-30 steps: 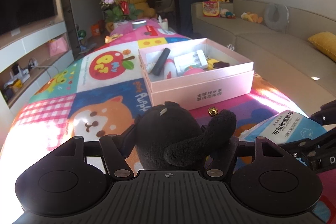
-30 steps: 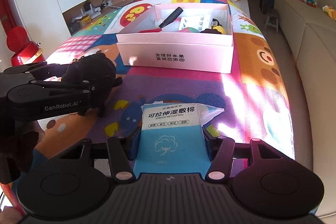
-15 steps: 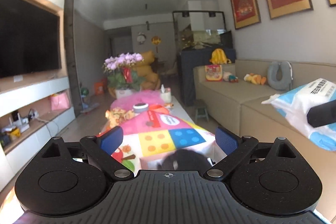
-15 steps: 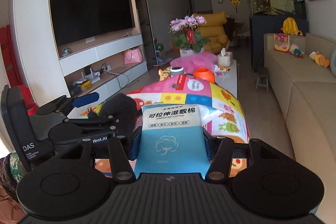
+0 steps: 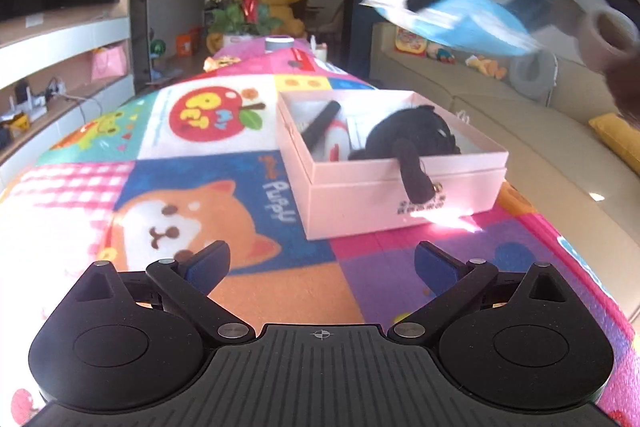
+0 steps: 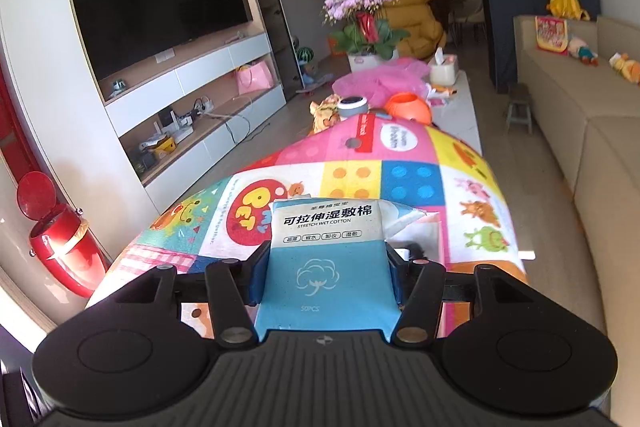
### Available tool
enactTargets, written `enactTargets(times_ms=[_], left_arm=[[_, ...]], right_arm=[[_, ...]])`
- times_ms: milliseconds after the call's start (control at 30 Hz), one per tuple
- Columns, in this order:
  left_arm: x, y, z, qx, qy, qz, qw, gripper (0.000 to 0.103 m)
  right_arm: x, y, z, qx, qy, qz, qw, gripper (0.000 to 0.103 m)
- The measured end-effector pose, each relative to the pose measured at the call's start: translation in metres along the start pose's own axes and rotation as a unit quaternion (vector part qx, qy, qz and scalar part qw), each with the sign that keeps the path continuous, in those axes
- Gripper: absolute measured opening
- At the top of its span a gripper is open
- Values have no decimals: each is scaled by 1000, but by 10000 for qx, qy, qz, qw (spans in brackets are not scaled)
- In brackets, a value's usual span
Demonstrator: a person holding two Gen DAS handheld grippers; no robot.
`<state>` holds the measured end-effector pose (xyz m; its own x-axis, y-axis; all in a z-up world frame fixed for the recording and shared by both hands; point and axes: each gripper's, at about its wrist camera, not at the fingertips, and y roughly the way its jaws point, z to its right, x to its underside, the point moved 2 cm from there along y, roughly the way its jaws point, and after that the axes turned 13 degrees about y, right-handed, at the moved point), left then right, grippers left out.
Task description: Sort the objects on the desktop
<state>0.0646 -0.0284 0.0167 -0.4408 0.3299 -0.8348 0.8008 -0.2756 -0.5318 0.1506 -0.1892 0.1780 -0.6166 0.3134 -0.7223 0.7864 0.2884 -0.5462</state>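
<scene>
above the pink box (image 5: 400, 195), the right gripper (image 6: 324, 267) holds the soft blue-and-white wet cotton pack (image 6: 326, 255) pinched at its sides between part-closed fingers, and the step is best done by bringing the pack low over the free space in the box before letting go. left gripper (image 5: 320, 263): jaws opening, nearly full spread, nothing between them. black plush toy (image 5: 408, 139) lies in the rigid, matte card box, one limp limb draped over the front wall.

My left gripper (image 5: 322, 263) and right gripper (image 6: 324, 267) look the same: matte black ribbed body, two round black discs, black link arms with silver screws, dark blue finger pads (image 5: 208, 263).
</scene>
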Motion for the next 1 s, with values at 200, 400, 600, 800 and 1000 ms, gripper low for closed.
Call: enactTargets(times_ms=[200,400,600,800,1000], left_arm=[[19,1,2,79,-154,-12,9998,102],[20,-1,-5,288,-432,107,9986,102],[21,-1,-7,394,-554,143,9976,103],[22,-1,-9,395,-636,130,9971,103],[22,1,-11,411,-688,103,9967,103]], right_arm=[[-6,71,-29,100,-97,-187,9997,71],[24,73,-26,387,-767,-609,9944,79],[55,91,9,795,-848,-1301,9847,87],[47,98,24,461,-305,-1605,9855,74],[10,72,23,462,-14,-974,9942,73]])
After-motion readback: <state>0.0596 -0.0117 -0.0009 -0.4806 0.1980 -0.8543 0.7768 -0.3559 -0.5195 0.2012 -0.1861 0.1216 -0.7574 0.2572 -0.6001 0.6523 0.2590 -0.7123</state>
